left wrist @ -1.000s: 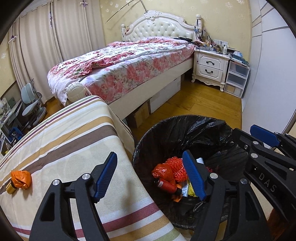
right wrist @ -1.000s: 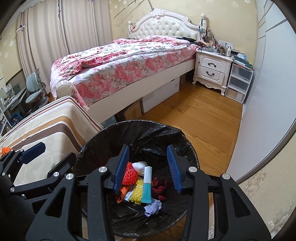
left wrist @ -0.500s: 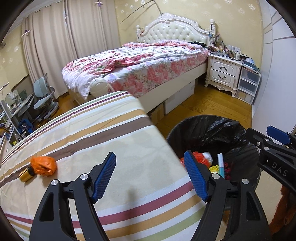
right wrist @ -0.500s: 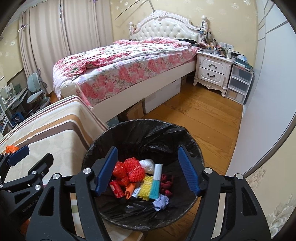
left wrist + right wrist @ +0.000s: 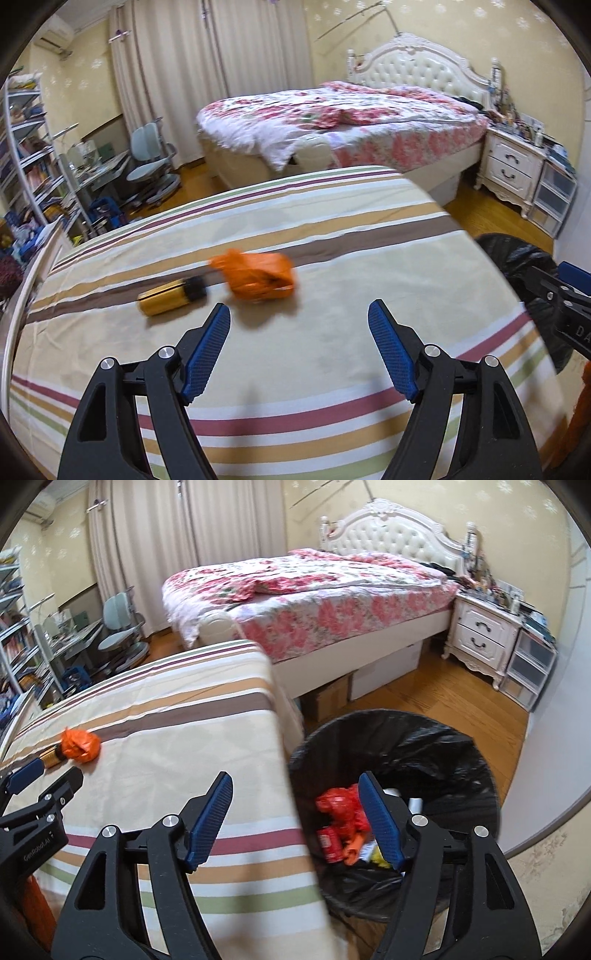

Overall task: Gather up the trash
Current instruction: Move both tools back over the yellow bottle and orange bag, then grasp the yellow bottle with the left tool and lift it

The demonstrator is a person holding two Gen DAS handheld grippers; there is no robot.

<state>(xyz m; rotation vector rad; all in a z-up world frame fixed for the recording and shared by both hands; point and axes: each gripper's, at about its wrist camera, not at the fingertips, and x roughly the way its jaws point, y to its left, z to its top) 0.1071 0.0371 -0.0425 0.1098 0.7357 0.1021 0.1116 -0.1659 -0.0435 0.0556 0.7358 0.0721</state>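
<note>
A crumpled orange wrapper [image 5: 258, 275] and a gold tube with a black cap [image 5: 171, 297] lie on the striped cloth surface [image 5: 332, 258]. My left gripper [image 5: 299, 314] is open and empty, just short of the wrapper. Both items also show far left in the right wrist view: the wrapper [image 5: 80, 744] and the tube [image 5: 50, 758]. My right gripper [image 5: 295, 781] is open and empty, over the surface's right edge beside the black-lined trash bin [image 5: 399, 738], which holds red, orange and white trash [image 5: 340, 812].
A floral bed [image 5: 351, 122] stands behind the striped surface, with a white nightstand [image 5: 511, 166] and plastic drawers [image 5: 554, 197] to its right. A desk, chair [image 5: 147, 162] and shelves [image 5: 26, 155] are at the left. Wooden floor [image 5: 443, 690] surrounds the bin.
Both grippers swung left, away from the bin toward the striped surface. The orange wrapper and gold tube are now close in front of my left gripper. My right gripper has left the bin opening.
</note>
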